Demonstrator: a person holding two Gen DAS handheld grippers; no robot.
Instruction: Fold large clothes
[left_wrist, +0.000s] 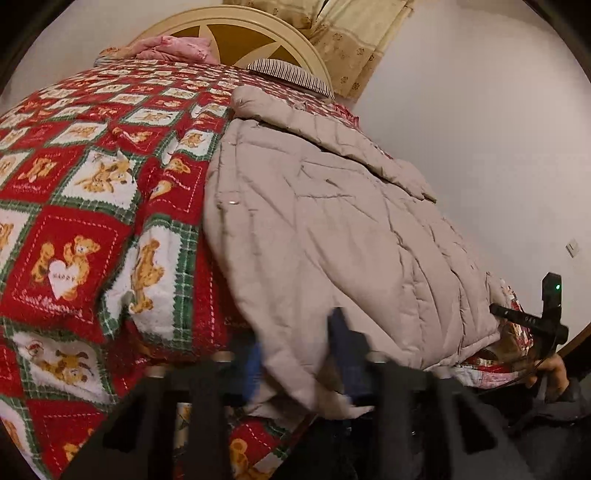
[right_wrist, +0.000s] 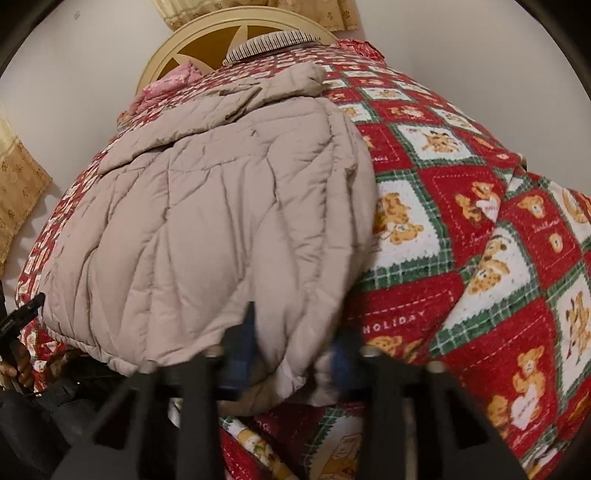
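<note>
A large beige quilted coat lies on a bed covered by a red teddy-bear blanket. My left gripper is shut on the coat's near hem, its blue-padded fingers pinching the fabric at the bed's near edge. In the right wrist view the same coat spreads over the blanket, and my right gripper is shut on the other corner of the near hem. The right gripper also shows in the left wrist view, at the right of the coat.
A cream round headboard stands at the far end, with a pink pillow and a striped pillow. Yellow curtains hang behind. A white wall runs along the bed's right side.
</note>
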